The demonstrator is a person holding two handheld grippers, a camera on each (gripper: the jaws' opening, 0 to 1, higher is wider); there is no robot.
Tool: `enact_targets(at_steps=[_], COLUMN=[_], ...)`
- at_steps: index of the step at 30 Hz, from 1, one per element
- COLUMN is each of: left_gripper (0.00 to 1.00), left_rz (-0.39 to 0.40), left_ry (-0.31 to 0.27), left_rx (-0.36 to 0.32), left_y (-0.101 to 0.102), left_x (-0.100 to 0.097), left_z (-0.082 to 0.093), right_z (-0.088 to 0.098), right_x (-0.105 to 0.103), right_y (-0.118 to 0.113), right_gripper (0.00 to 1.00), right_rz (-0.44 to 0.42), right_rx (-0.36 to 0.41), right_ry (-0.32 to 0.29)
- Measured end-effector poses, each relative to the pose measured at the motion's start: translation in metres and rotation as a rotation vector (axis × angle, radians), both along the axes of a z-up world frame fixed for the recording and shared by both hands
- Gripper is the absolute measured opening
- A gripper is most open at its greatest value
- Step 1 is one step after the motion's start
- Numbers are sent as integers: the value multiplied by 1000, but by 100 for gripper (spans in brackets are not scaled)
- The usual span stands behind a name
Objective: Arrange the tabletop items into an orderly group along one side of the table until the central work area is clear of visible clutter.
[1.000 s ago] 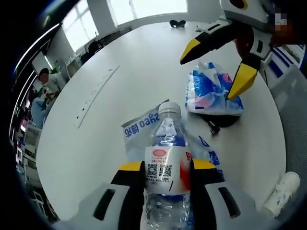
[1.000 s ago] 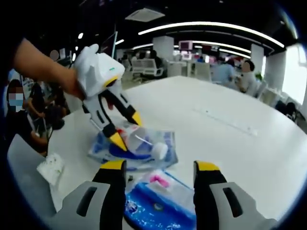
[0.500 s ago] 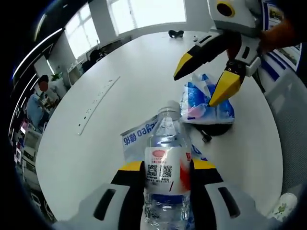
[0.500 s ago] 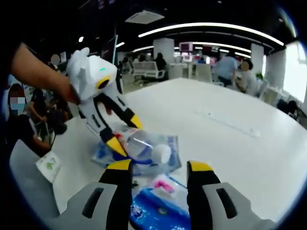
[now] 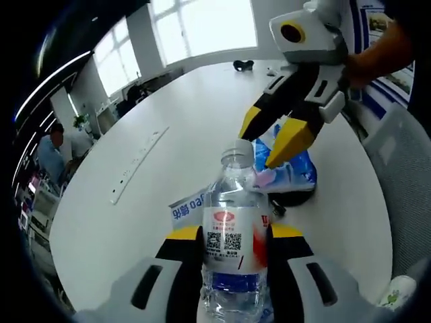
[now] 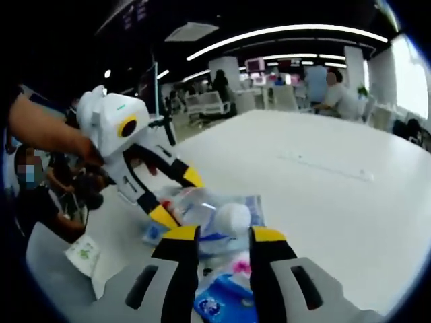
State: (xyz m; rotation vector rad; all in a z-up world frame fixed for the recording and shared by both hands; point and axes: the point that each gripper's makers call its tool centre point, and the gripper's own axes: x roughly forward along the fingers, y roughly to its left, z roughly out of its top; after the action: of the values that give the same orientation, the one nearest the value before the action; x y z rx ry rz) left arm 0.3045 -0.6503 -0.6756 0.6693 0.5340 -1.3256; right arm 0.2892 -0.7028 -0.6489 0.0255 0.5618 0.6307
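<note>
Your left gripper (image 5: 236,232) is clamped on a clear water bottle (image 5: 234,229), its yellow-tipped jaws pressed against the labelled body on both sides. The bottle stands upright along the jaws, lifted above the round white table (image 5: 168,134), its white cap (image 5: 238,147) at the top. In the right gripper view the same gripper (image 6: 178,198) enters from the left with the bottle (image 6: 209,208) held between its tips, cap (image 6: 232,217) pointing toward your right gripper.

Your right gripper (image 6: 217,235) has its jaws set narrowly apart with nothing between them; the bottle cap sits just beyond the tips. In the left gripper view this gripper (image 5: 266,138) reaches in from the upper right, its two yellow tips close around the cap; whether they touch it cannot be told.

On the table below the bottle lies a flat blue-printed plastic bag (image 5: 185,205). Just beside it, toward the table edge, is a blue and white packet (image 5: 293,168) resting on a dark object (image 5: 289,199). In the right gripper view the bag (image 6: 252,205) and the packet (image 6: 225,303) lie under and in front of your jaws. A small white pack (image 6: 82,254) lies near the table edge, and a long white strip (image 5: 138,165) lies well apart across the table
</note>
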Motion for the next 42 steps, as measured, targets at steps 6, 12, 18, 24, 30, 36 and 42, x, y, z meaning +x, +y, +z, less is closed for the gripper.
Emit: enact_targets(at_steps=[6,12,18,24,30,36,42], left_gripper=[35,35,35,35,35,35,36], left_rz=[-13,-12,-17,-17,-24,-28,-28], left_ry=[-11,-5,9,9,6,7,6], left_rx=[-29,-72,-123,-156,-165,-165,-176], left_y=[-1,2,5,6,6,9,11], left_x=[-4,-6,-10,-13,-16,-18,-19], left_z=[6,12,17,21,21,18,20], right_z=[4,10,17,27,37,45,53], right_x=[0,-3,-8,-8,-11,-15,-16], right_y=[0,4,13,18,22,31,38], right_gripper=[24,24,24,23,20,19,18], right_rz=[-26,-37,-7,-2,11,56,82], right_rx=[67,156,209,252,276,246,198], right_ry=[35,75,88,75,70,47,17])
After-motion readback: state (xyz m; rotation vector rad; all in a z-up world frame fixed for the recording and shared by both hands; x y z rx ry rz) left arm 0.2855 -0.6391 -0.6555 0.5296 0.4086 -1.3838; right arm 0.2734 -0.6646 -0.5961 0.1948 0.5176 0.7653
